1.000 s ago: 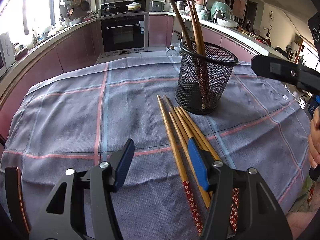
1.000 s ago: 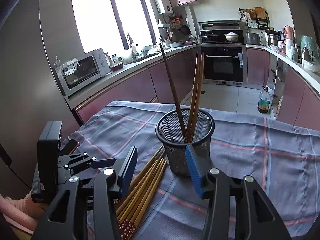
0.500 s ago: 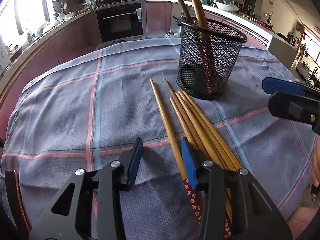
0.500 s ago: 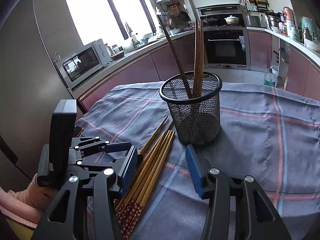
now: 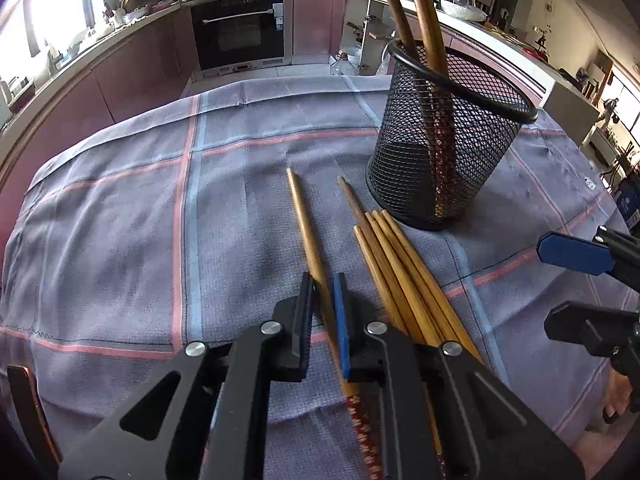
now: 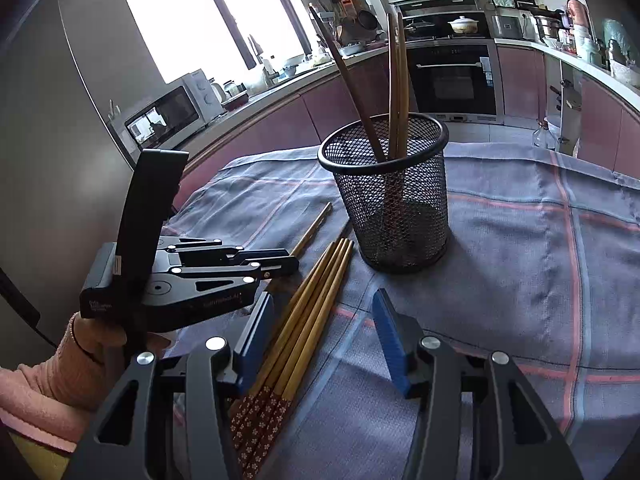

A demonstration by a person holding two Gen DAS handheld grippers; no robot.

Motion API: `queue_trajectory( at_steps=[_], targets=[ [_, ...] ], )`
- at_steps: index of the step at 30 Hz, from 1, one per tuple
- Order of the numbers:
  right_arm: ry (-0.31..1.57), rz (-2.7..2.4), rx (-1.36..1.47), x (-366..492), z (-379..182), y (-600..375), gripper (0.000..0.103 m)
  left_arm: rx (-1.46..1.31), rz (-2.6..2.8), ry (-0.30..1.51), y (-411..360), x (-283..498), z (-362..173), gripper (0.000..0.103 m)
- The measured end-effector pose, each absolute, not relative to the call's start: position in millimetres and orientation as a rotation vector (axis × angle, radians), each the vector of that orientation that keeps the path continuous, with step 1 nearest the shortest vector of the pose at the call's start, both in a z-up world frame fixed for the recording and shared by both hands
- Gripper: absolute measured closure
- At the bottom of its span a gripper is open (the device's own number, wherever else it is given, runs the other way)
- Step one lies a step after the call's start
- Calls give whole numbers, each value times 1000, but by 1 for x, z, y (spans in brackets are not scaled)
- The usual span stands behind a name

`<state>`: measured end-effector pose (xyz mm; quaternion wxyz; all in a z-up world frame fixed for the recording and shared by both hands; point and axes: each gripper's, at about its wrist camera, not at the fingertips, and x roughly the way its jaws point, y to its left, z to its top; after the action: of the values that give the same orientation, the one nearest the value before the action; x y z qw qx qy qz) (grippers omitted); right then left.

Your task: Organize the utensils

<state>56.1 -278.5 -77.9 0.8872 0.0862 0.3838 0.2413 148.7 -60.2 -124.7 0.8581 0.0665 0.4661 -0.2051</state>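
A black mesh holder (image 5: pixel 448 140) (image 6: pixel 400 208) stands on the checked cloth with three wooden chopsticks (image 6: pixel 394 80) upright in it. In front of it lie several chopsticks in a bundle (image 5: pixel 400 264) (image 6: pixel 312 320), and a single chopstick (image 5: pixel 304 220) (image 6: pixel 316 226) lies apart on their left. My left gripper (image 5: pixel 323 280) (image 6: pixel 294 264) has its jaws closed on that single chopstick, near its middle, low on the cloth. My right gripper (image 6: pixel 322 300) (image 5: pixel 544 284) stands open just above the bundle's red patterned ends, its pads apart from them.
The blue-grey cloth (image 5: pixel 120 220) covers the whole table. A hand in a pink sleeve (image 6: pixel 40 392) holds the left gripper. Behind the table run counters with a microwave (image 6: pixel 172 114) and a built-in oven (image 5: pixel 240 32). A bottle (image 6: pixel 546 136) stands on the floor.
My left gripper moved forward and down over the leftmost chopstick and its jaws closed on it. My right gripper sank closer to the bundle and stayed open.
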Motion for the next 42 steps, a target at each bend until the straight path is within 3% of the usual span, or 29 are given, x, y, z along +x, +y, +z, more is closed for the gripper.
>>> queue_trajectory(
  at_steps=[12, 22, 33, 42],
  targets=[
    [810, 517, 186, 56, -83, -276, 54, 63, -436, 962, -50, 142, -114, 96],
    [810, 518, 196, 54, -84, -279, 54, -73, -515, 822, -26, 129, -49, 96],
    [805, 524, 215, 53, -85, -284, 54, -140, -604, 544, -40, 127, 45, 96],
    [768, 524, 238, 50, -74, -298, 54, -72, -653, 600, -76, 133, 27, 96]
  ],
)
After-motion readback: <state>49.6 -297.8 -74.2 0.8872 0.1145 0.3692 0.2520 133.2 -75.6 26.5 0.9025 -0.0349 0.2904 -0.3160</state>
